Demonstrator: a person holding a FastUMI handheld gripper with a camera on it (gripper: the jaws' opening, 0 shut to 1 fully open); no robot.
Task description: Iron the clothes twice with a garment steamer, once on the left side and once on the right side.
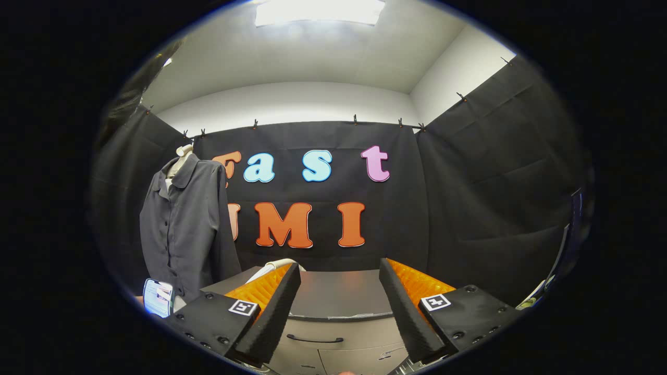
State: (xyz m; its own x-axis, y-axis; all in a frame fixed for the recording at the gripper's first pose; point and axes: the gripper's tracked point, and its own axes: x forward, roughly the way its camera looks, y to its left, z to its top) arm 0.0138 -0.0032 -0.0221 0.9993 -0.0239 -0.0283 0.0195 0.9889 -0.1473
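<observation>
Tongs [338,302]: spread wide, nothing between the two fingers; they hang in the air above the near edge of the desk, level and pointing at the back wall.
Fingers [273,307]: both slant inward toward their far ends; through the gap between them show a bare stretch of desk top and the drawer fronts below it.
Desk [338,294]: dark, smooth top, straight ahead of the tongs and lower than them; its front edge curves across just beyond the fingertips.
Drawer handle [314,340]: a dark bar on the pale cabinet front under the desk, between and below the fingers.
Shirt [182,229]: dark grey, buttoned, with a collar, hanging on a pale dress form; it stands well ahead of the tongs and off to their left, beside the left end of the desk, in front of the black cloth wall.
Dress form neck [183,151]: pale stub rising above the shirt collar.
Steamer [279,265]: a pale rounded part peeks up just behind the left finger's far end, on the desk; most of it is hidden by that finger, so I cannot tell how it lies.
Phone [158,297]: lit screen, upright, left of the left finger and below the shirt hem.
Ceiling light [319,11]: bright panel overhead, far above the tongs.
</observation>
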